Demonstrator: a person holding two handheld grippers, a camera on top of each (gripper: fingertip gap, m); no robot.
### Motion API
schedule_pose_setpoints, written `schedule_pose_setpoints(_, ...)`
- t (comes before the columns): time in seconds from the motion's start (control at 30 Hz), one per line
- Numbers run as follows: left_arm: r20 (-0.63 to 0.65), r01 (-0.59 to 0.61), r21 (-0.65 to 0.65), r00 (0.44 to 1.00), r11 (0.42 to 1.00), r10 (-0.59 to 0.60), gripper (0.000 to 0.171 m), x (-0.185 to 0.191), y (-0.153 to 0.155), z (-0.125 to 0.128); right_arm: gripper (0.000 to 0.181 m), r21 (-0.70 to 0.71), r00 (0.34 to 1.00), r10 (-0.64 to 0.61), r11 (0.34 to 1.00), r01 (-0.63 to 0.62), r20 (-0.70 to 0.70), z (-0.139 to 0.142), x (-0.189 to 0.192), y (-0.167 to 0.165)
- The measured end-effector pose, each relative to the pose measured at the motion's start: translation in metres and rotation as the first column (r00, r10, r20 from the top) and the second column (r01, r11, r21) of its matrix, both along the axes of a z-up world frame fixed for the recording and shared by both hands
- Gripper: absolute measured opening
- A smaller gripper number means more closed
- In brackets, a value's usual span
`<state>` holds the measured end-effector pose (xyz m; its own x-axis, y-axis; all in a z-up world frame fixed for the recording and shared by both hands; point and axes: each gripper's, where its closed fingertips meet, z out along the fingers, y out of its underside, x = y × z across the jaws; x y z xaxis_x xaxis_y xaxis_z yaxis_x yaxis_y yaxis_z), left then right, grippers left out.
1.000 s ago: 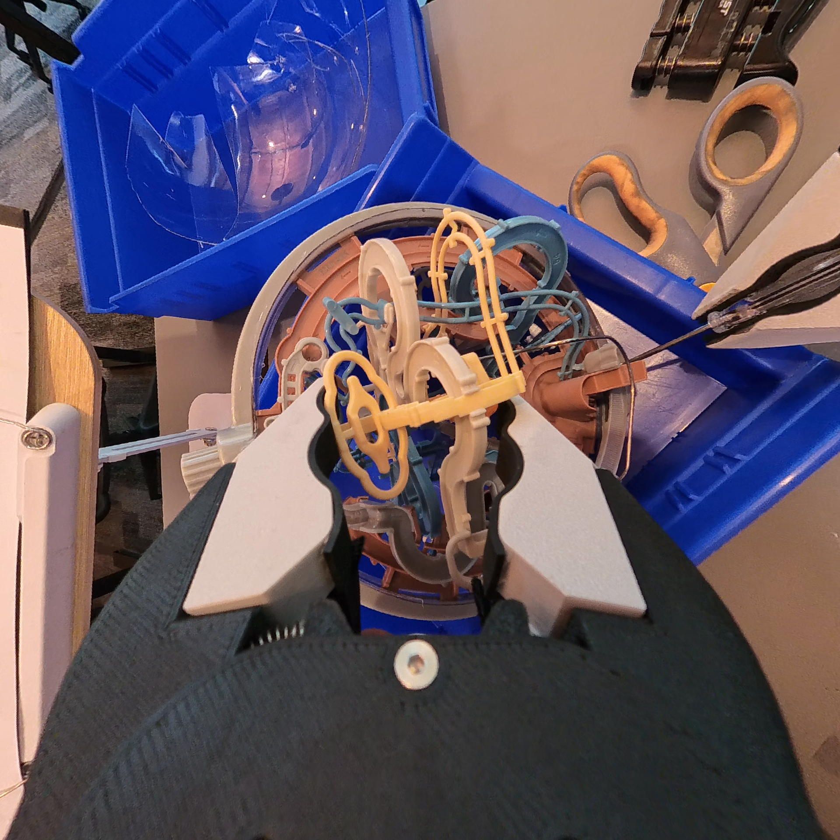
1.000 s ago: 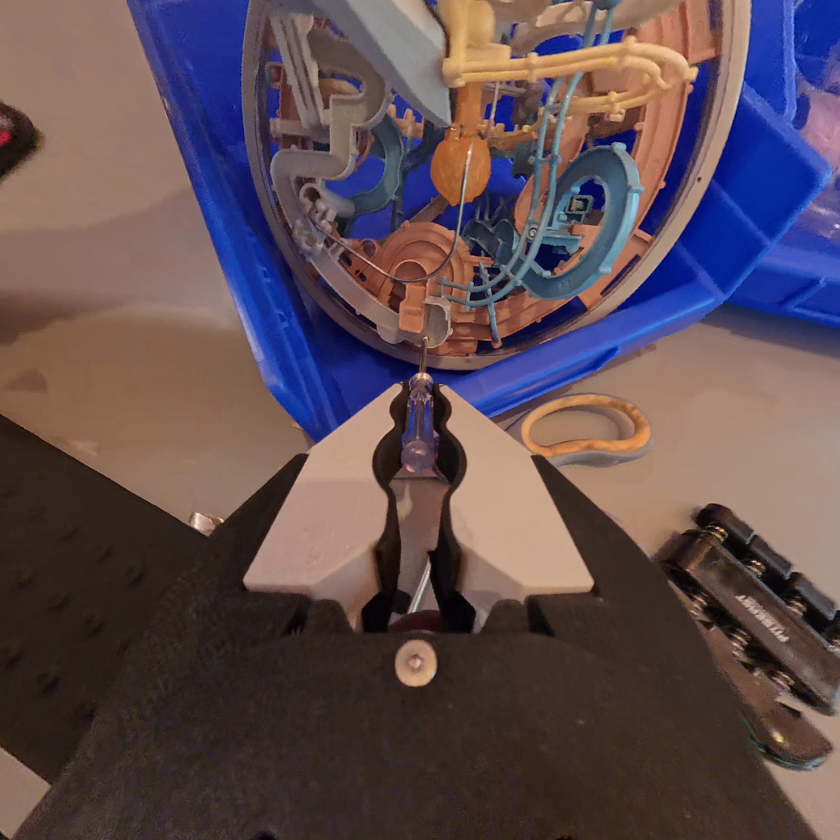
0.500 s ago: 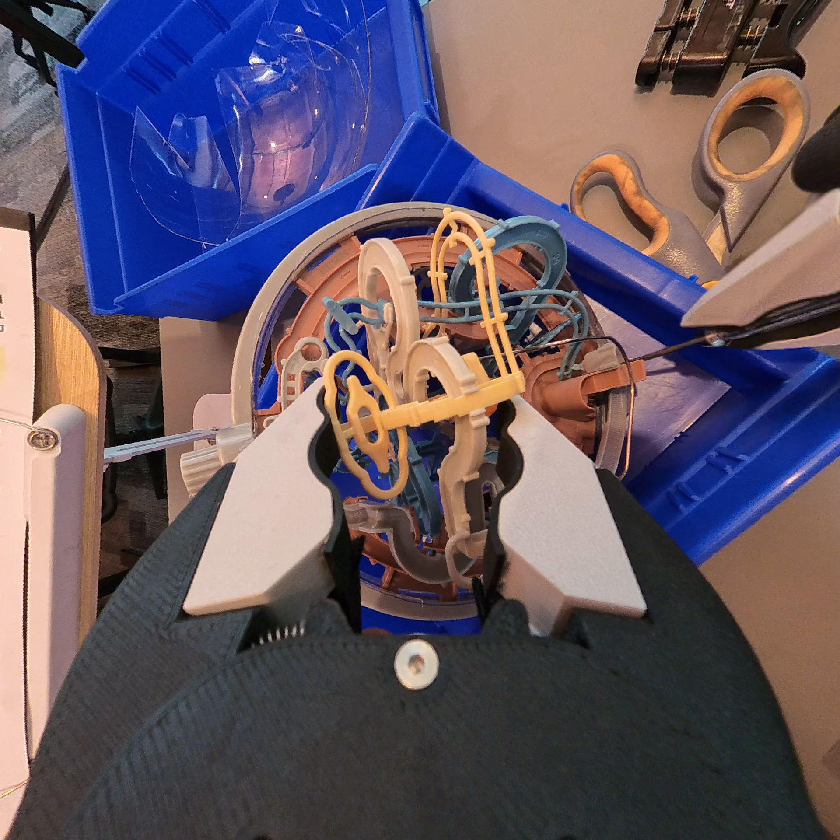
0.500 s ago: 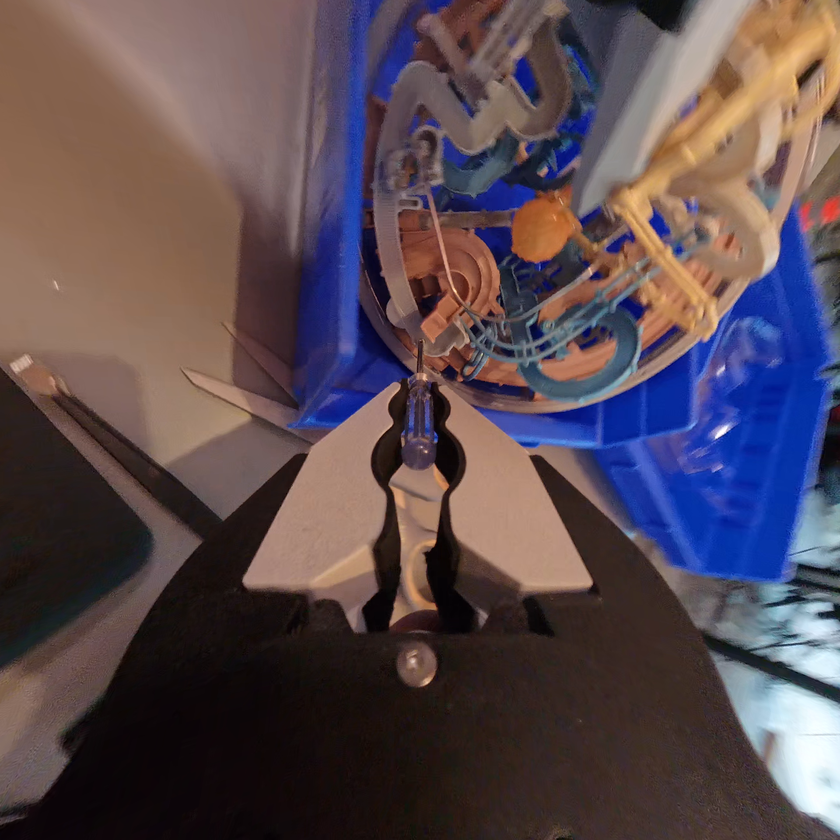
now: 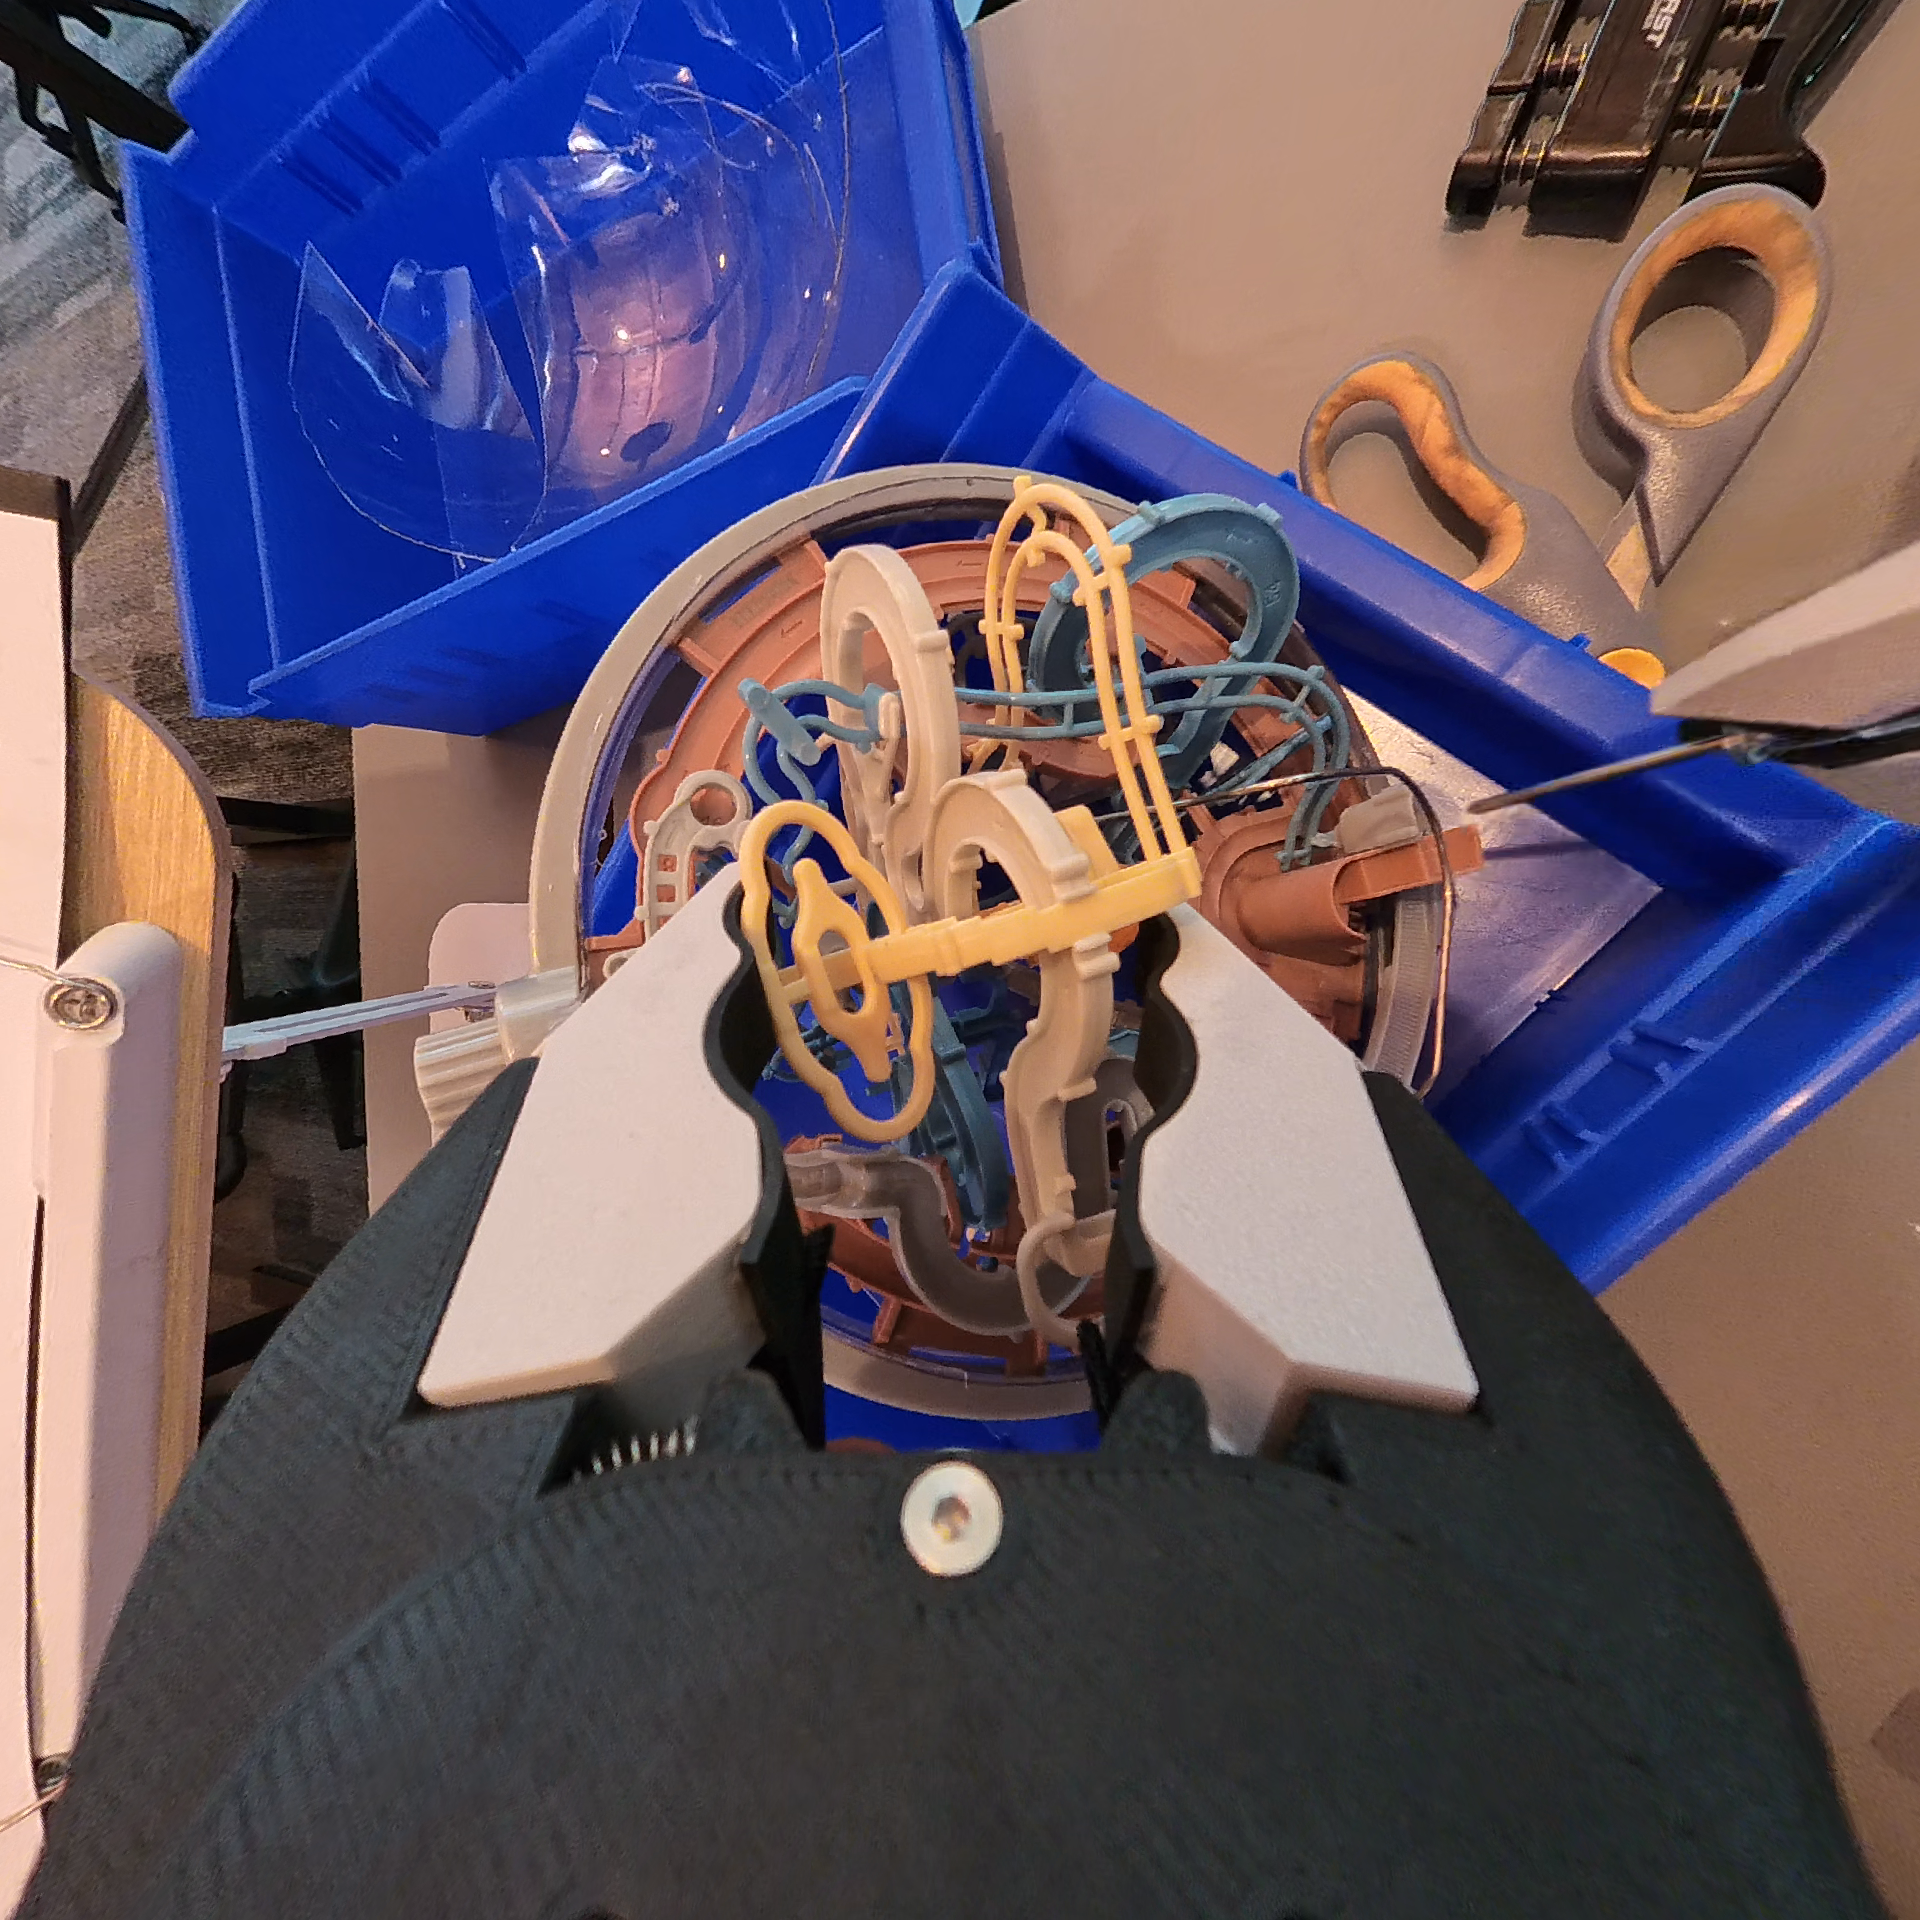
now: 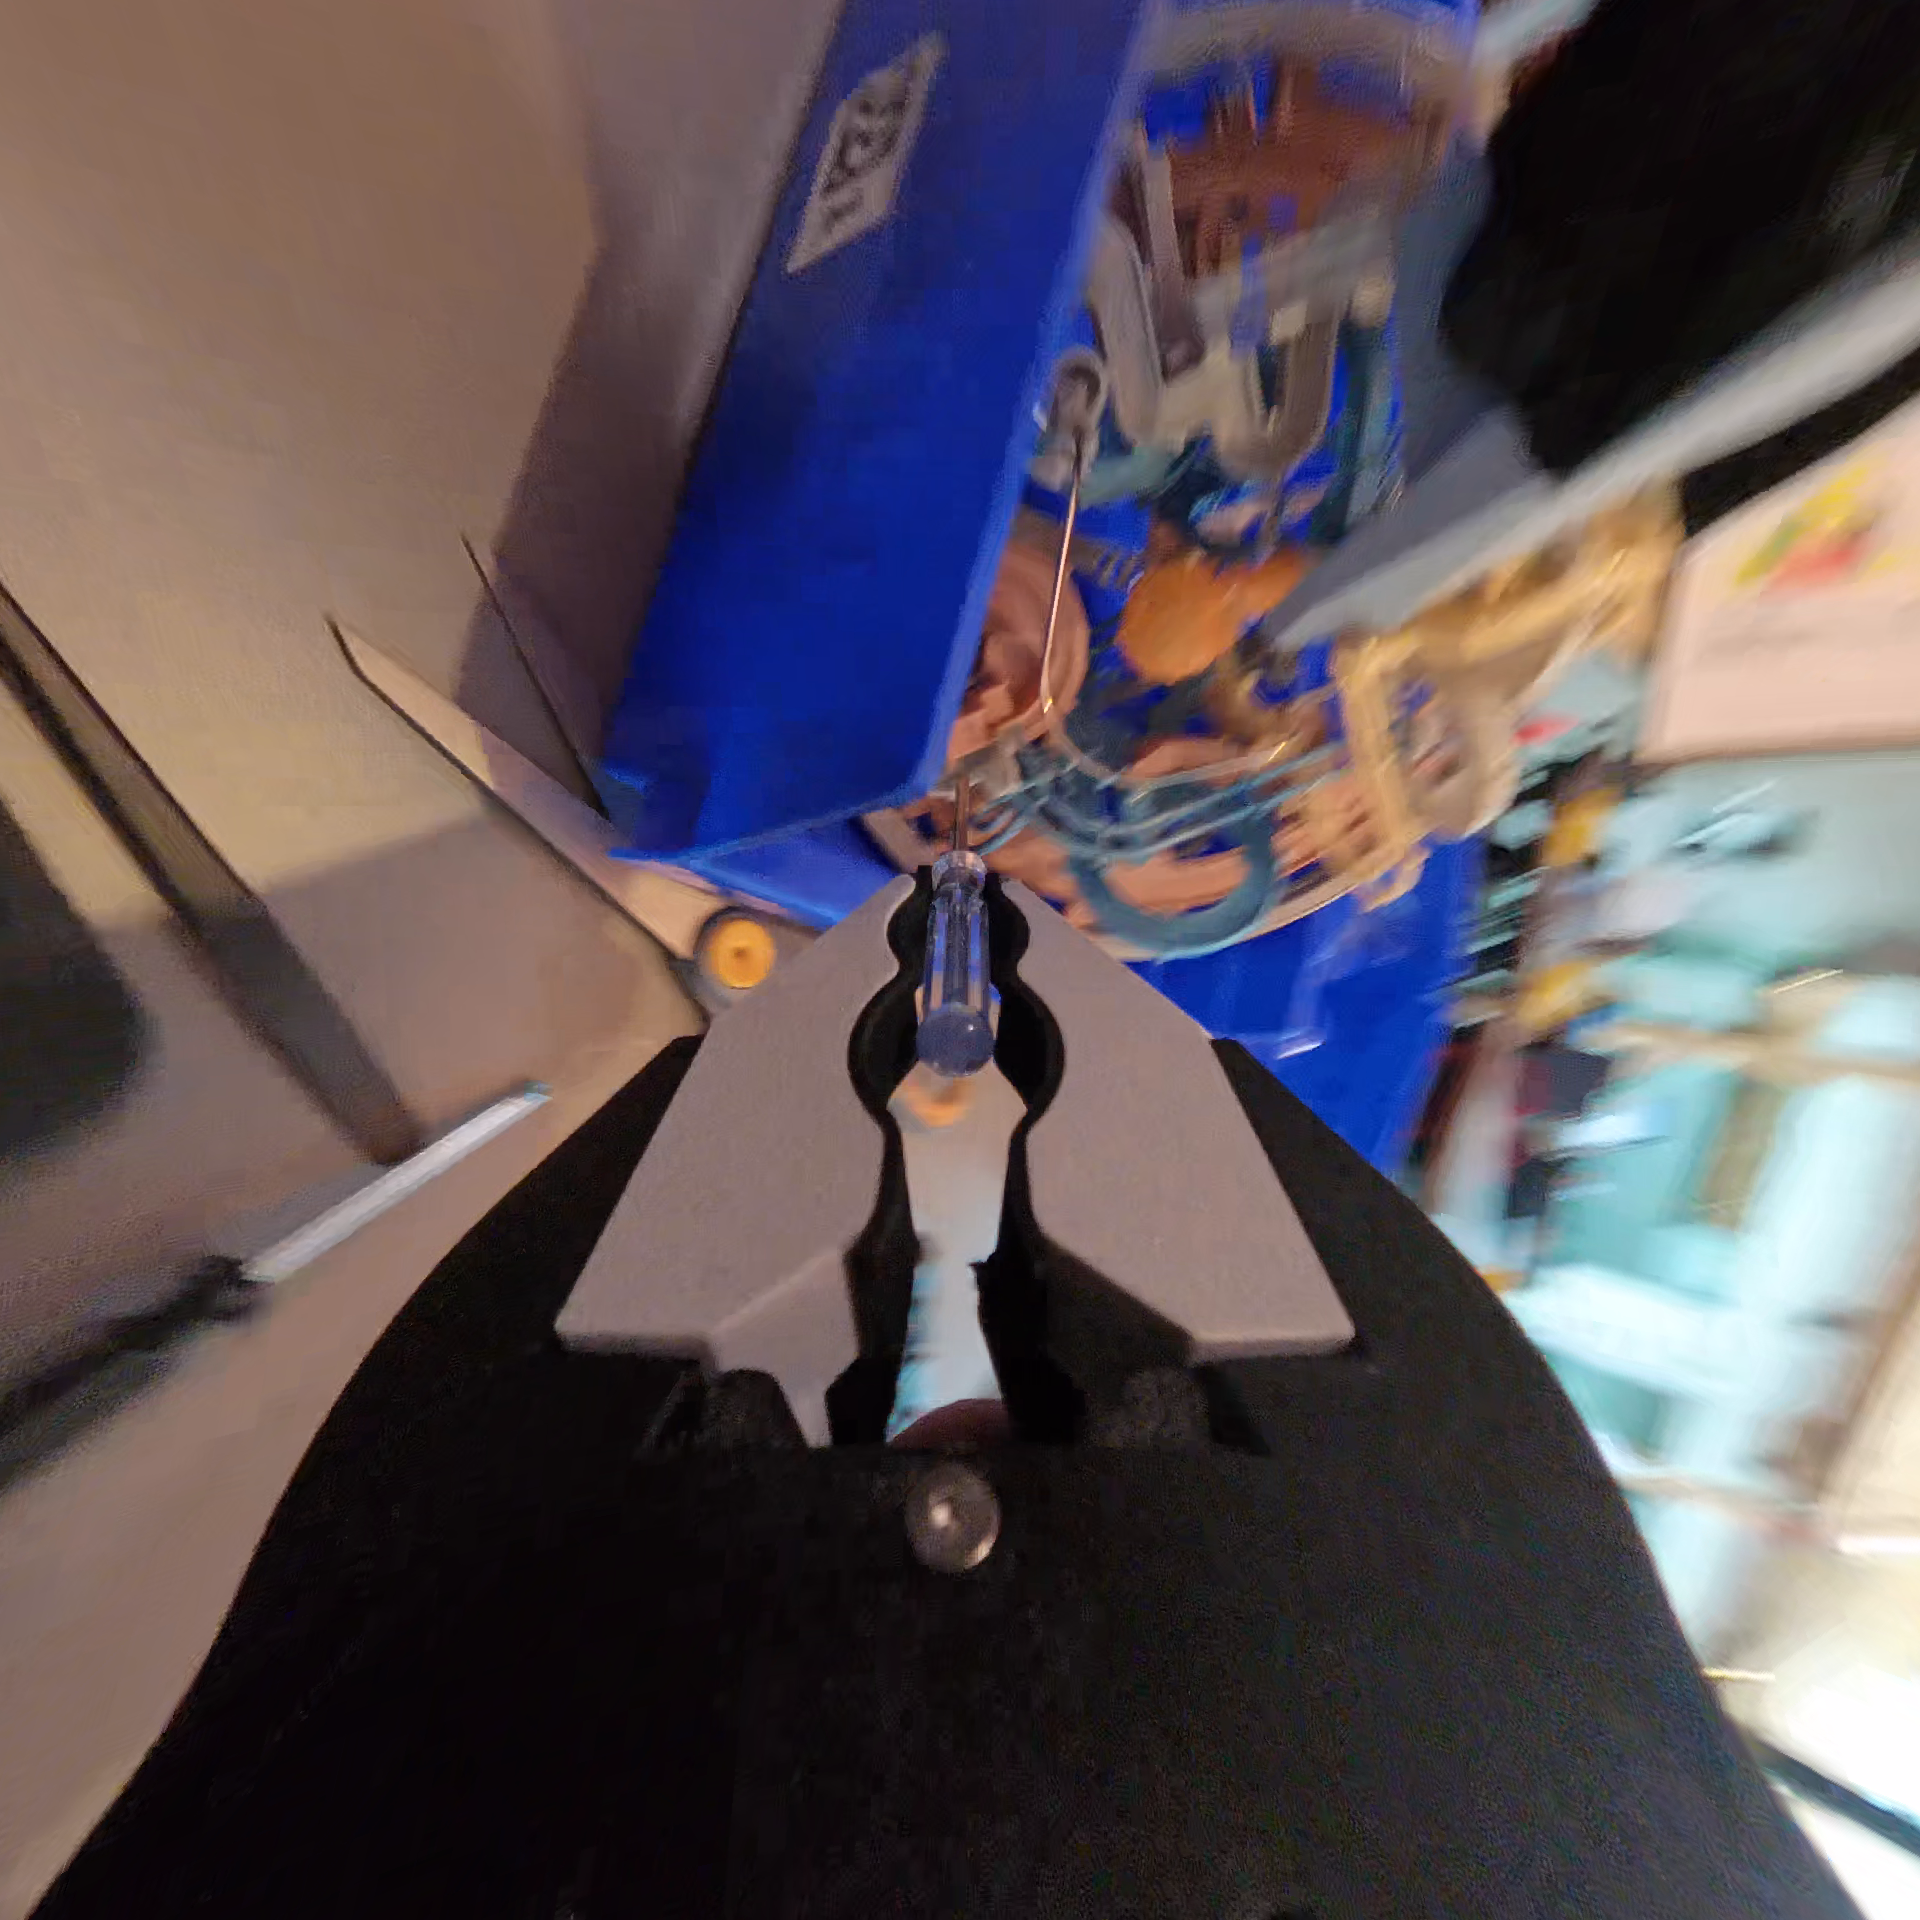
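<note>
Inside a blue plastic bin [image 5: 1621, 997] on the tabletop [image 5: 1195, 260], the left gripper [image 5: 956, 935] jaws clamp a multicoloured plastic track maze [image 5: 966, 831]; the right gripper [image 6: 954, 914] jaws pinch a clear-handled small screwdriver [image 6: 951, 977] beside it.

The left hand-held gripper [image 5: 956, 935] sits with its fingers either side of the maze [image 5: 987, 831] tracks, yellow and cream loops filling the gap between them. The blue bin [image 5: 1662, 935] wall hems the maze on the right; a second bin [image 5: 312, 312] with clear shells blocks the far left. Scissors [image 5: 1558, 416] and a black tool [image 5: 1642, 94] crowd the far table [image 5: 1195, 260]. Bare table lies open at lower right. The screwdriver [image 6: 951, 977] tip comes in over the bin wall, close to the maze's brown edge
</note>
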<state>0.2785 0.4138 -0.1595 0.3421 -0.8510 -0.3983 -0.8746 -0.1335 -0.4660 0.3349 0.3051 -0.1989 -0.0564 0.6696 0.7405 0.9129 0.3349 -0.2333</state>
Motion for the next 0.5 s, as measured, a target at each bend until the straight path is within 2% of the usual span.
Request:
schedule_pose_setpoints(0.07,0.000,-0.001,0.001,1.000,1.000,0.001,0.068,0.000,0.000,0.000,0.006,-0.192,0.980,-0.122,0.977,0.092,-0.154,-0.007,0.003,-0.003)
schedule_pose_setpoints(0.17,0.001,-0.001,0.000,1.000,1.000,0.001,0.068,0.000,0.000,0.000,0.006,-0.397,0.888,-0.288,0.908,0.134,-0.359,-0.004,0.003,-0.001)
schedule_pose_setpoints(0.27,-0.001,-0.002,0.001,1.000,1.000,0.002,0.068,0.000,0.000,0.000,0.006,-0.454,0.842,-0.372,0.874,0.175,-0.391,-0.012,0.007,0.004)
schedule_pose_setpoints(0.5,0.003,0.000,0.000,1.000,1.000,0.000,0.068,0.001,0.000,0.000,0.006,-0.481,0.816,-0.399,0.860,0.173,-0.419,-0.016,0.000,0.004)
